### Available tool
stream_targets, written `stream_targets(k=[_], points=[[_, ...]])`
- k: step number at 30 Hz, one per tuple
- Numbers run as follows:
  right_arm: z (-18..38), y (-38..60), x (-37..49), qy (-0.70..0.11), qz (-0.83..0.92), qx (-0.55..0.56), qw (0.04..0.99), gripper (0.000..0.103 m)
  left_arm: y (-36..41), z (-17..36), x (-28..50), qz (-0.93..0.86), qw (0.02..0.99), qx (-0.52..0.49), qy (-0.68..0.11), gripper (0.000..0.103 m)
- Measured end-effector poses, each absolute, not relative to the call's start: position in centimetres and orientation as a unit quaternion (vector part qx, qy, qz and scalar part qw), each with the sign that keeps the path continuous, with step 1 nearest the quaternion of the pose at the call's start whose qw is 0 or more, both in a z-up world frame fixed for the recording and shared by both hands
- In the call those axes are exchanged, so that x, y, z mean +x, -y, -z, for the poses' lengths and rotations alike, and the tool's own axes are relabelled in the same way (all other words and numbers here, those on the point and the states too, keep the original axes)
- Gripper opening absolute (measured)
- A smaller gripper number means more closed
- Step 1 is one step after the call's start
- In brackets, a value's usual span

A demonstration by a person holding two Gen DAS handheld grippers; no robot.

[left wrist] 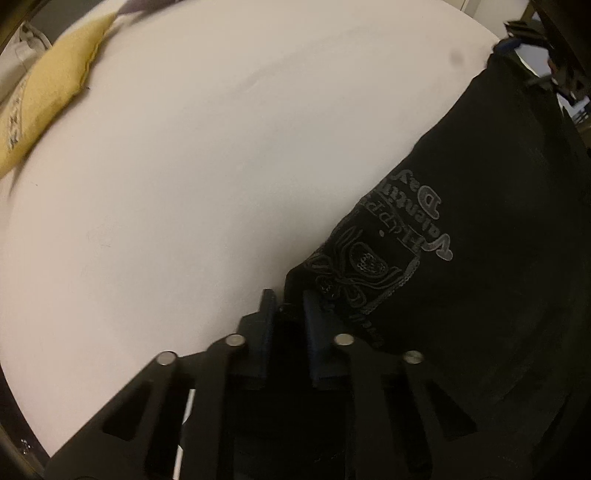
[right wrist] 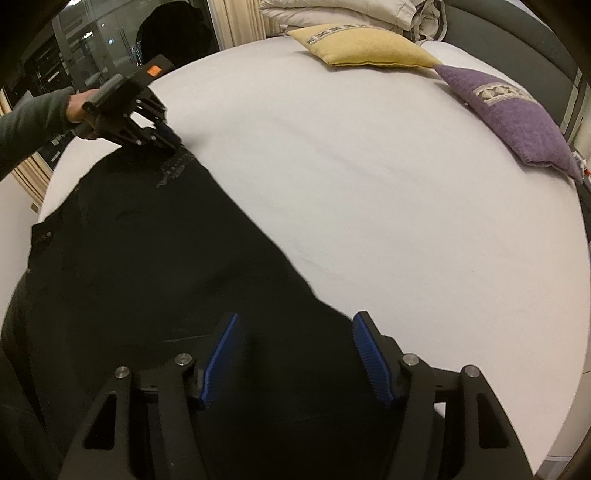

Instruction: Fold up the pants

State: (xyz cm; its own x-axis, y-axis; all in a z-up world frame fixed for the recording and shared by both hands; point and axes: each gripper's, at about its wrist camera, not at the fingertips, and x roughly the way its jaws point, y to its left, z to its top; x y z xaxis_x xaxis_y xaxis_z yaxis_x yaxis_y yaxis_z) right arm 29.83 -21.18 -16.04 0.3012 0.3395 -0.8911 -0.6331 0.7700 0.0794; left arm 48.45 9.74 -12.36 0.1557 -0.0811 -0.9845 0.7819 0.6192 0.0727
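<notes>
Black pants [left wrist: 480, 240] with a pale printed design [left wrist: 388, 240] lie stretched across the white bed sheet [left wrist: 184, 184]. My left gripper [left wrist: 290, 301] points down at one end of them, shut on a pinch of the black cloth at its edge. The right wrist view shows that same left gripper [right wrist: 170, 140] at the far end of the pants [right wrist: 147, 258], held by a hand [right wrist: 75, 109]. My right gripper [right wrist: 295, 317] is open over the near end, its blue pads [right wrist: 221, 354] apart with dark cloth lying between and under them.
A yellow pillow [right wrist: 362, 46] and a purple pillow [right wrist: 509, 114] lie along the far side of the bed sheet [right wrist: 369, 184]. A folded pale duvet [right wrist: 351, 14] sits behind them. The yellow pillow [left wrist: 48, 96] also shows in the left wrist view.
</notes>
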Motion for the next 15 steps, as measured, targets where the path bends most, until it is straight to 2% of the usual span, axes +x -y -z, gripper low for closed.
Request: stream_targets(k=[4, 6, 13, 15], points=[[15.9, 21.1, 30.9, -0.502, -0.307, -0.149, 0.795, 0.065, -9.2, 11.8, 47.7, 0.295, 0.714, 0.349, -0.53, 0.007], [15.9, 20.7, 31.6, -0.501, -0.311, -0.153, 0.793, 0.061, -7.9, 11.7, 47.6, 0.285, 0.728, 0.363, -0.508, 0.007], [15.9, 17.2, 33.9, -0.504, -0.34, -0.174, 0.775, 0.056, -8.2, 9.8, 45.4, 0.254, 0.787, 0.356, -0.436, 0.007], [16.6, 16.3, 34.8, -0.515, -0.345, -0.177, 0.765, 0.05, -7.9, 9.2, 43.1, 0.246, 0.796, 0.364, -0.416, 0.007]])
